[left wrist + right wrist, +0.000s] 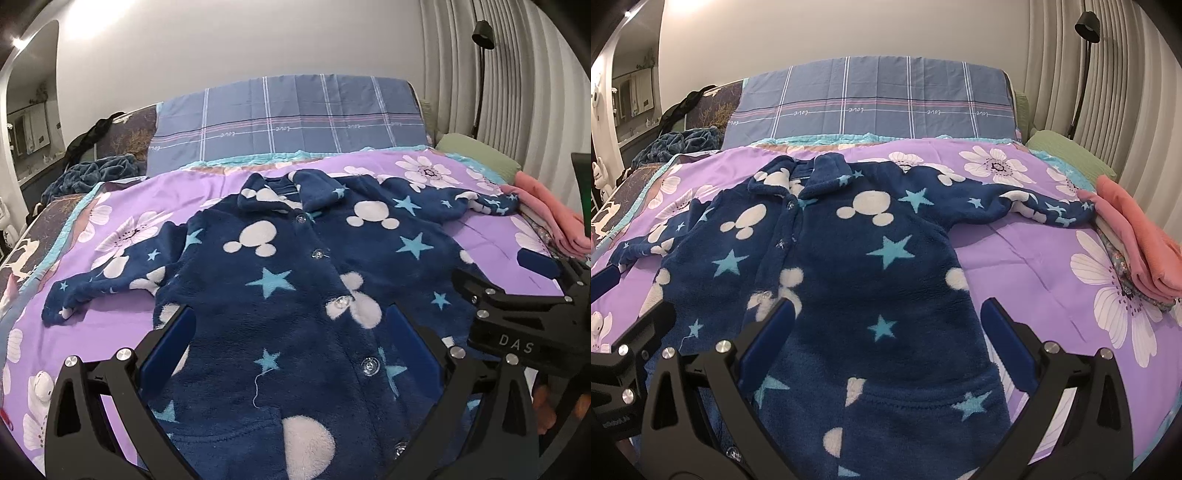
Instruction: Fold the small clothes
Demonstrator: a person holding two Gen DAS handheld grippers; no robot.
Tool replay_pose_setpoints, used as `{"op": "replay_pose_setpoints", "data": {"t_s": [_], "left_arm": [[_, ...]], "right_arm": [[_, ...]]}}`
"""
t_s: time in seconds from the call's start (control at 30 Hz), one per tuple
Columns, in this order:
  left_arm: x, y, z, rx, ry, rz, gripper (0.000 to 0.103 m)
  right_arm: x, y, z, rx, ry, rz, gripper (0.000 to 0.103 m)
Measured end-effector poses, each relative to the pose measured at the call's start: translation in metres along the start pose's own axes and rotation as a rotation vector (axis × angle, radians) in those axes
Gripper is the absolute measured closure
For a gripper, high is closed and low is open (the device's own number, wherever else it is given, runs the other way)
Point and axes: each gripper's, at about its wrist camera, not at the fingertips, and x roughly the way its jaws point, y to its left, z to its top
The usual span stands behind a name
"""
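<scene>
Now | fleece top flat | beneath both spread grippers

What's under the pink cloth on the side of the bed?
The pink cloth tops a small stack: a pale layer and a flowery one peek out beneath, lying on the purple cover. How many pieces, and what they are, stays hidden.
</scene>
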Motion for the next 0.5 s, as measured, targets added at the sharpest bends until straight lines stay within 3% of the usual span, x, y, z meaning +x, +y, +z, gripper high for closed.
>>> {"op": "replay_pose_setpoints", "data": {"t_s": [0.5], "left_arm": [[0.0028, -0.0011, -0.0071, 0.006, 0.018, -0.043, 0.001]], "right_arm": [[-0.0007, 0.0041, -0.0026, -0.020, 0.011, 0.005, 0.002]]}}
